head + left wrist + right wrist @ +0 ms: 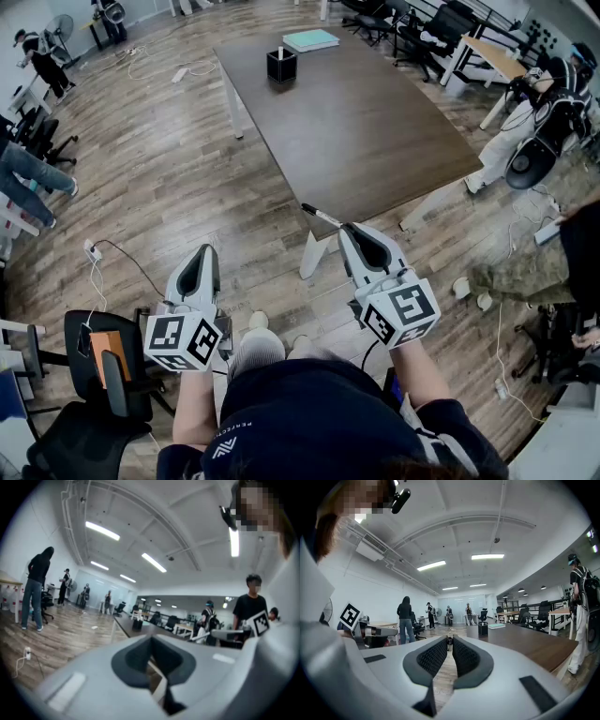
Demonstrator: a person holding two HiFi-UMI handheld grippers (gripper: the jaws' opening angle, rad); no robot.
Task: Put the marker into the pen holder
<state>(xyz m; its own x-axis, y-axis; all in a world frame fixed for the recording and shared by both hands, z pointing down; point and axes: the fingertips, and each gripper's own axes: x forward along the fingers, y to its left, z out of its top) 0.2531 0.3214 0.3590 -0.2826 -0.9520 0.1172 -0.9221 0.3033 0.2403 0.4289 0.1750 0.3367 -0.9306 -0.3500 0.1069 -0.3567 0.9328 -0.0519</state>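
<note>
The marker (321,216) is clamped crosswise at the very tip of the right gripper (352,230), with most of its length sticking out to the left of the jaws and its dark end farthest out. In the right gripper view the jaws are drawn nearly together, and a small dark piece between their tips is probably the marker's barrel (449,642), though it is too small there to be sure. The pen holder (281,66), a black square cup with a white pen standing in it, sits well ahead of those jaws near the far end of the brown bench (375,141). A teal book (310,39) lies just beyond it and to the right. The near corner of the bench lies just ahead of the right gripper's jaw tips. The left gripper (208,251) is held beside the right one and well apart from it, over the wooden floor (159,178), its jaws closed tip to tip with nothing between them. A black office chair (103,375) stands behind and to the left of the left gripper.
</note>
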